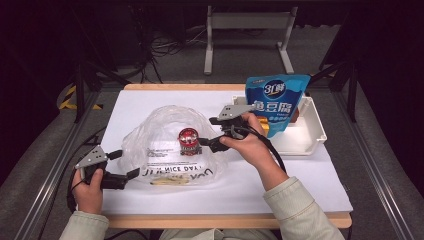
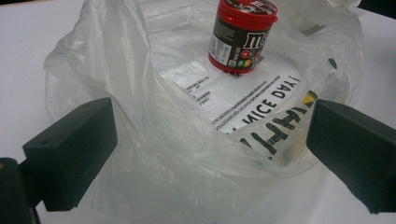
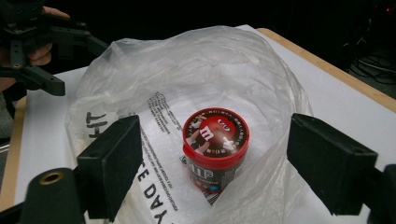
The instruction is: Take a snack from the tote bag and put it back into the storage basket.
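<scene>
My right gripper (image 1: 207,141) hangs wide open and empty beside the red-lidded M&M's tub (image 1: 189,140), which stands upright inside the clear plastic bag (image 1: 150,135) on the white table (image 1: 280,185). My left gripper (image 1: 131,164), jaws also spread and gripping nothing, straddles the bag's near edge.

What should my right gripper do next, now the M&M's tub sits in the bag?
Probably draw the right gripper back out of the plastic bag: its jaws stand open and apart from the upright M&M's tub, which rests on the bag's floor.
</scene>
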The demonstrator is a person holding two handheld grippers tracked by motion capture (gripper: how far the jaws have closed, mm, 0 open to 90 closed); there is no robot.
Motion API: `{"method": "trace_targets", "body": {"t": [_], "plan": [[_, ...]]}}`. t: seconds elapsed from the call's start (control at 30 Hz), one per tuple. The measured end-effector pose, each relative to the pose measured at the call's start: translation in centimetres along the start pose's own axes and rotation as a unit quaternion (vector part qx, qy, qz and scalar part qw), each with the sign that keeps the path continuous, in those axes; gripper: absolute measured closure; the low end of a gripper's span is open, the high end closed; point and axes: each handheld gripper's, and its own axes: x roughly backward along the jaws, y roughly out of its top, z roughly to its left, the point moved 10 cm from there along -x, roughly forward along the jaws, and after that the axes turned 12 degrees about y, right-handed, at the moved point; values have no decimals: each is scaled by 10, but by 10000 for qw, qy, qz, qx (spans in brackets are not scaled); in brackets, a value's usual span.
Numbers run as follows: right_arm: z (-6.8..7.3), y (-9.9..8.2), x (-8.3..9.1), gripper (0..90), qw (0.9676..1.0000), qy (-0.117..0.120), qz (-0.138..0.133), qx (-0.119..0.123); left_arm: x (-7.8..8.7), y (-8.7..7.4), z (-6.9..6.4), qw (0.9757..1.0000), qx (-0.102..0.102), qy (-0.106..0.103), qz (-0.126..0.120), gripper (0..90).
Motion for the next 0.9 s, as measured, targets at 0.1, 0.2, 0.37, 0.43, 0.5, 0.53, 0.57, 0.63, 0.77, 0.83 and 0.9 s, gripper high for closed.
{"method": "trace_targets", "body": {"t": [0.1,0.2,0.37,0.43,0.5,0.53,0.57,0.63,0.77,0.83,0.9], "plan": [[-4,0,-5,188,10000,-38,-12,7,0,0,0,10000,3,-3,1,24],[-7,-1,-13,188,10000,15,-59,-10,0,0,0,10000,-7,-8,-3,24],[-9,-1,-22,188,9997,35,-238,64,0,0,0,10000,-22,-2,2,24],[-11,-2,-26,188,9996,36,-278,63,0,0,0,10000,-25,-5,3,24],[-11,-4,-32,188,9996,80,-269,47,0,0,0,10000,-12,-6,4,24],[-11,-6,-35,188,9996,74,-256,66,0,0,0,10000,-10,-6,4,24],[-11,-6,-35,188,9996,74,-256,66,0,0,0,10000,-10,-6,4,24],[-13,-9,-41,188,9996,52,-252,71,0,0,0,10000,-22,-8,-3,24],[-15,-15,-49,188,9998,25,-217,38,0,0,0,10000,-7,-10,1,24],[-15,-16,-51,188,9998,19,-200,44,0,0,0,10000,-3,-11,0,24],[-16,-21,-57,188,9999,12,-137,38,0,0,0,10000,-18,-13,-7,24]]}}
